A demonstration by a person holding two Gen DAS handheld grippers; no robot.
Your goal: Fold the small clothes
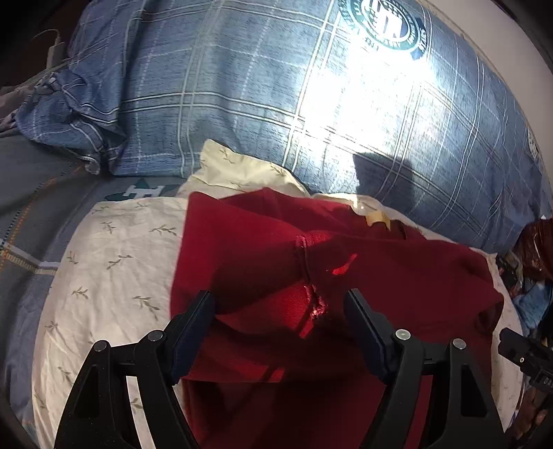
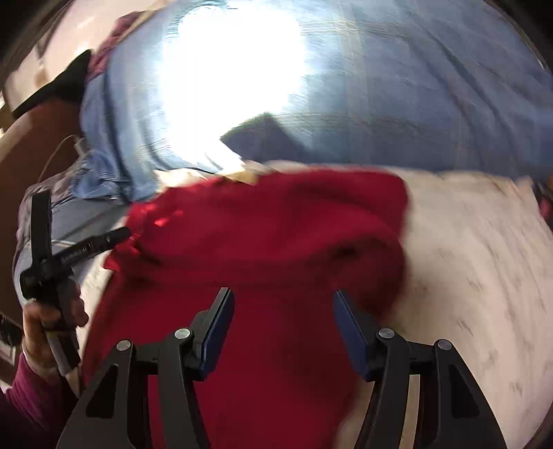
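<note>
A dark red garment [image 1: 262, 241] lies rumpled on a cream pillow with a leaf print [image 1: 114, 262]. A seam runs across its raised middle fold. My left gripper [image 1: 280, 304] is open, its fingers standing over the cloth on either side of that fold. In the right wrist view the same red garment [image 2: 276, 235] lies on the cream pillow [image 2: 477, 248], blurred by motion. My right gripper [image 2: 283, 304] is open just above the cloth. The left gripper [image 2: 114, 236] also shows at the left of that view, open, at the garment's left edge, held by a hand.
A blue plaid duvet [image 1: 262, 86] with a round green badge [image 1: 387, 24] rises behind the pillow, with a bright sun patch on it. A crumpled blue plaid fold [image 1: 69, 114] lies at far left. Dark clutter [image 1: 532, 262] sits at the right edge.
</note>
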